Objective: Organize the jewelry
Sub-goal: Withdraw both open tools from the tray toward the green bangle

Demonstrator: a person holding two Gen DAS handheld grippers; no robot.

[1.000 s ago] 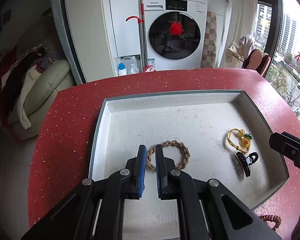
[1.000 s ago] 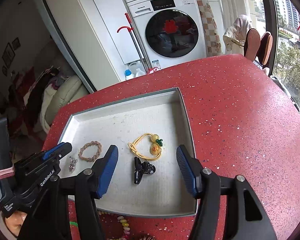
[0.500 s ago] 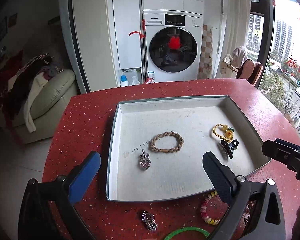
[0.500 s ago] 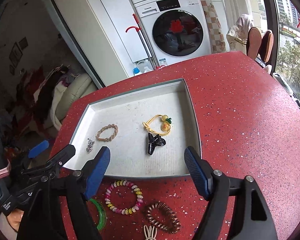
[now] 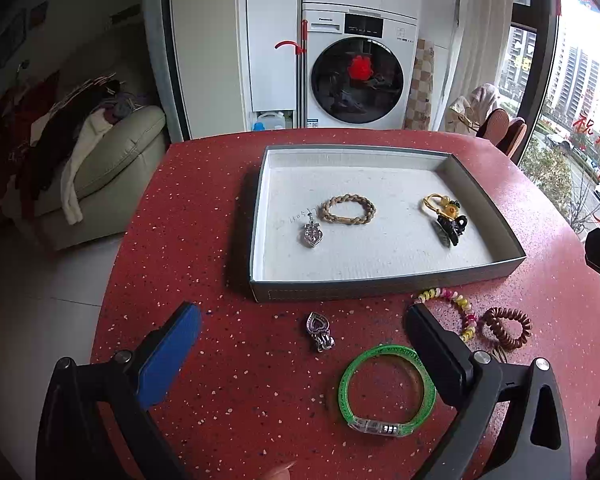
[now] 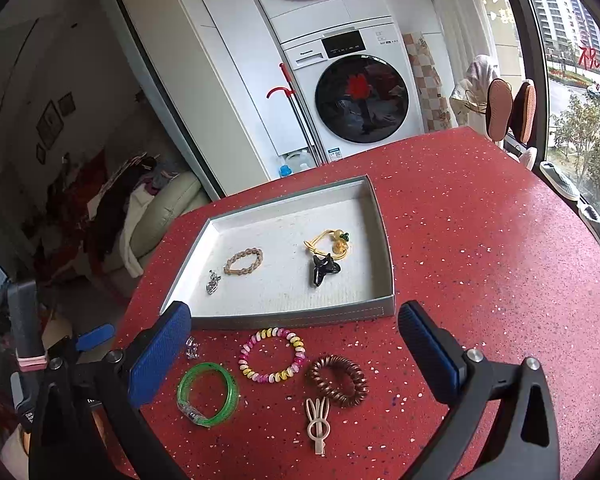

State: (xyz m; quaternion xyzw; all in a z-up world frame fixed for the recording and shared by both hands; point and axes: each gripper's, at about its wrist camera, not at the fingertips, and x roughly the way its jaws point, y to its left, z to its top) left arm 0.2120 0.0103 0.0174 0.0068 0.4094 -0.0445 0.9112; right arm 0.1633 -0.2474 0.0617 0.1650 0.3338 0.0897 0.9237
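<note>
Jewelry lay in two groups on the red table (image 5: 204,216): beyond both tongs, the grey tray (image 5: 260,216) held a braided band (image 5: 347,210), a silver pendant (image 5: 312,234), a yellow tie (image 5: 440,206) and a black clip (image 5: 450,228). Between the spread, empty left tongs (image 5: 300,344) sat a heart charm (image 5: 319,330) and a green bangle (image 5: 386,390). The right tongs (image 6: 296,354) had just been opening with nothing in them, and stood wide with a bead bracelet (image 6: 272,356), a brown coil tie (image 6: 338,380) and a beige clip (image 6: 318,424) between their fingers.
</note>
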